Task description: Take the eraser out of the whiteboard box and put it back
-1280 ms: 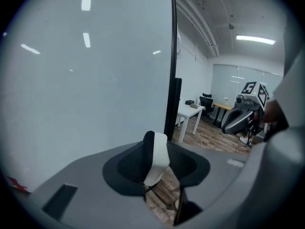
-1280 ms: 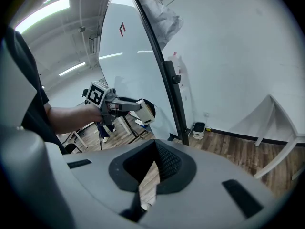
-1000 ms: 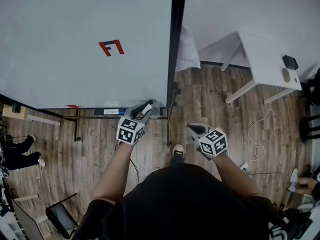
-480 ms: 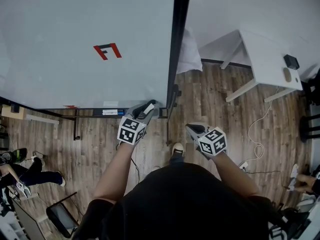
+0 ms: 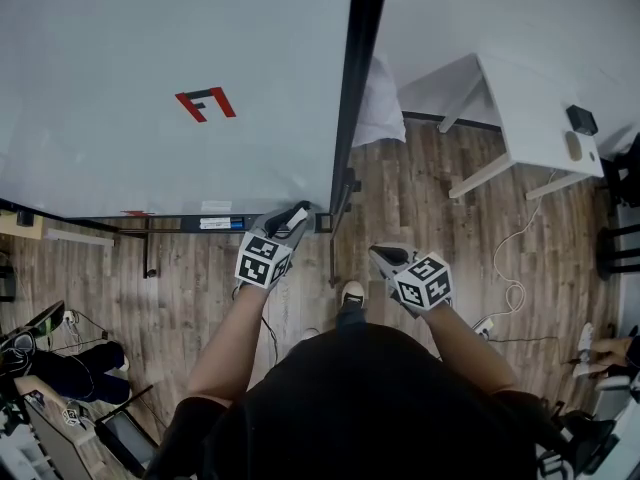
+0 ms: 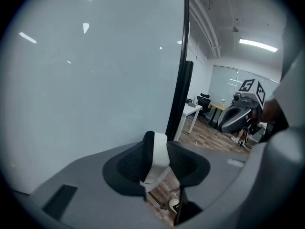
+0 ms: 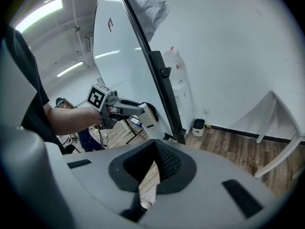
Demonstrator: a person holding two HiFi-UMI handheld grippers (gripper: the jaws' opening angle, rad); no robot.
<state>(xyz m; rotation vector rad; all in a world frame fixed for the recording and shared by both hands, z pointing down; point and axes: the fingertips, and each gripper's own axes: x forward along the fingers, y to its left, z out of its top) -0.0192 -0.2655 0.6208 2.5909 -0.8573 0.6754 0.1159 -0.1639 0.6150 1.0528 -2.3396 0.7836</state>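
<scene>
An office-like workroom is shown. A large whiteboard [image 5: 170, 78] on a wheeled stand is set up on a wood-pattern floor [image 5: 400, 198], with a plain white table [image 5: 530, 108] placed by a bare white wall. Loose cables [image 5: 515, 268] are strewn over the floor. In the left gripper view, a desk [image 6: 190, 109] and a black office chair [image 6: 204, 99] are seen beneath long ceiling lights [image 6: 257, 44].
</scene>
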